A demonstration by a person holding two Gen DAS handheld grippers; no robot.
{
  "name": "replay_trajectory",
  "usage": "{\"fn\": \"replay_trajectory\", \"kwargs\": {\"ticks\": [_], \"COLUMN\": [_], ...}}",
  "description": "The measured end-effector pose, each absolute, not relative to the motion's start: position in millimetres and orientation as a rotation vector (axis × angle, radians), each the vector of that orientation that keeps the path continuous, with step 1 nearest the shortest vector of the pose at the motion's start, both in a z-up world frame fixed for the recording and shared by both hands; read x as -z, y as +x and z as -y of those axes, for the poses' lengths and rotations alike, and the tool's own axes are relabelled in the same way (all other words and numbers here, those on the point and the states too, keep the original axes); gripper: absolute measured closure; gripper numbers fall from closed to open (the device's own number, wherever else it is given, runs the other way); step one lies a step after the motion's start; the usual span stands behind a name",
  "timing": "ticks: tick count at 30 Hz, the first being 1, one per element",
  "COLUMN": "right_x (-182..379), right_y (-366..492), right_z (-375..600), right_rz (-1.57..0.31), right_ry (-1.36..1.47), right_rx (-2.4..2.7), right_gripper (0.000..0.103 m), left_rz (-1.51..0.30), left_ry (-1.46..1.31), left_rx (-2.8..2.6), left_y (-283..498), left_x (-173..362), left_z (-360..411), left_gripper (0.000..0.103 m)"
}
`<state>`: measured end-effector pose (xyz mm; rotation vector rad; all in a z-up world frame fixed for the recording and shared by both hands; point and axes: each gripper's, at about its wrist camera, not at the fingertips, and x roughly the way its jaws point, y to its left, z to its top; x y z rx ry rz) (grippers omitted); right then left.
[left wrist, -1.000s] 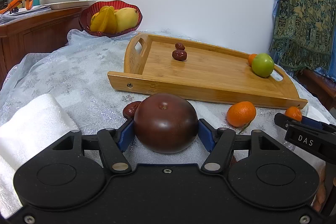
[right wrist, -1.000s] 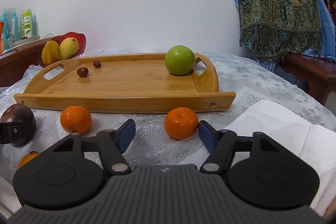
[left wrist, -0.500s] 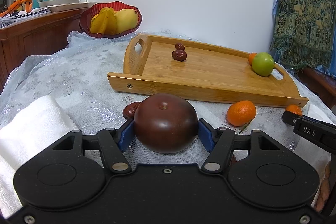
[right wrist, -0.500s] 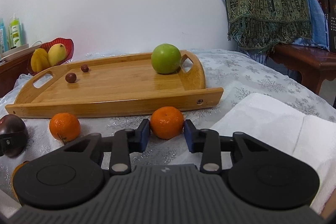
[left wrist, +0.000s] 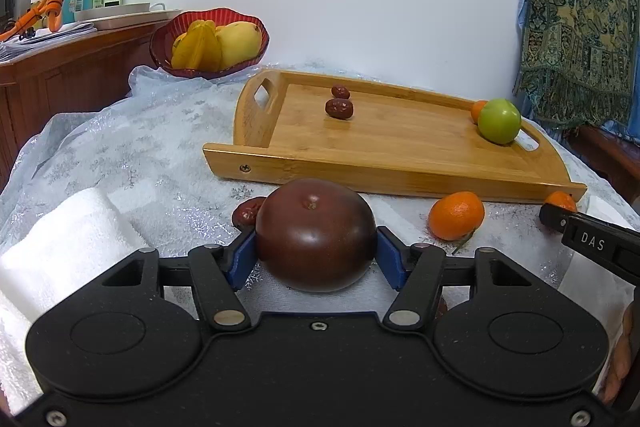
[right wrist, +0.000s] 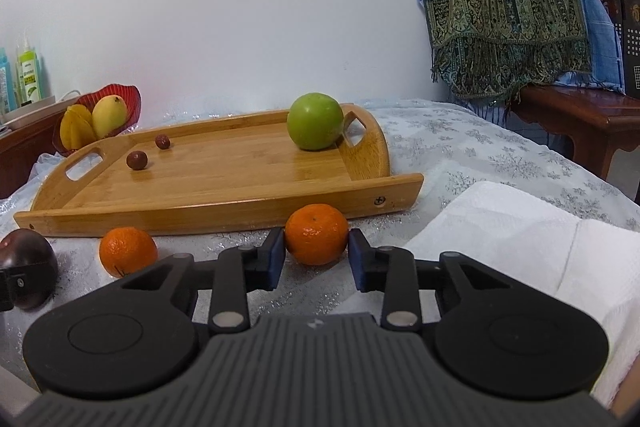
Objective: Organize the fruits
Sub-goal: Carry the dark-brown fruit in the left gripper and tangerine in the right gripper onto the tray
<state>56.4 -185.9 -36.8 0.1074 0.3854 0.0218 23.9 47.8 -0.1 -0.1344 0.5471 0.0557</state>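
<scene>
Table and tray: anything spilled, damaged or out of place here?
Nothing spilled or damaged. The wooden tray sits askew to the table edge, and one loose mandarin and a red date lie on the cloth outside it.

— What blocks the way onto the wooden tray (right wrist: 224, 205)?
— Its raised front wall, with a loose tangerine (right wrist: 128, 251) just before it. Inside, the middle boards lie bare — only two red dates (right wrist: 137, 160) near the left handle and a green apple (right wrist: 315, 121) against the right one.
— And the sides?
— A folded white towel (right wrist: 520, 239) fills the right; a red fruit bowl (left wrist: 208, 41) stands beyond the tray's left end.
</scene>
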Motion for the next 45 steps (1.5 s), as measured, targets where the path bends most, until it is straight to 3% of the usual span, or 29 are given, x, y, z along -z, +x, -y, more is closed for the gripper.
{"fn": "replay_trajectory", "kwargs": {"ticks": [23, 45], "right_x": [-2.3, -11.6], "right_y": [68.9, 146.7], "right_z": [192.4, 194.4], "right_rz": [-0.259, -0.297], "right_ry": [0.04, -0.049], "right_rx": [-0.075, -0.111], "right_gripper": [0.066, 0.065], "left_rz": [-0.449, -0.62], "left_ry": [-0.082, -0.143], "left_rx": [-0.031, 0.012], "left_y": [66.2, 167.6], "left_x": [-51.1, -37.9], "left_z": [-45.9, -50.7], "left_gripper": [0.044, 0.044]}}
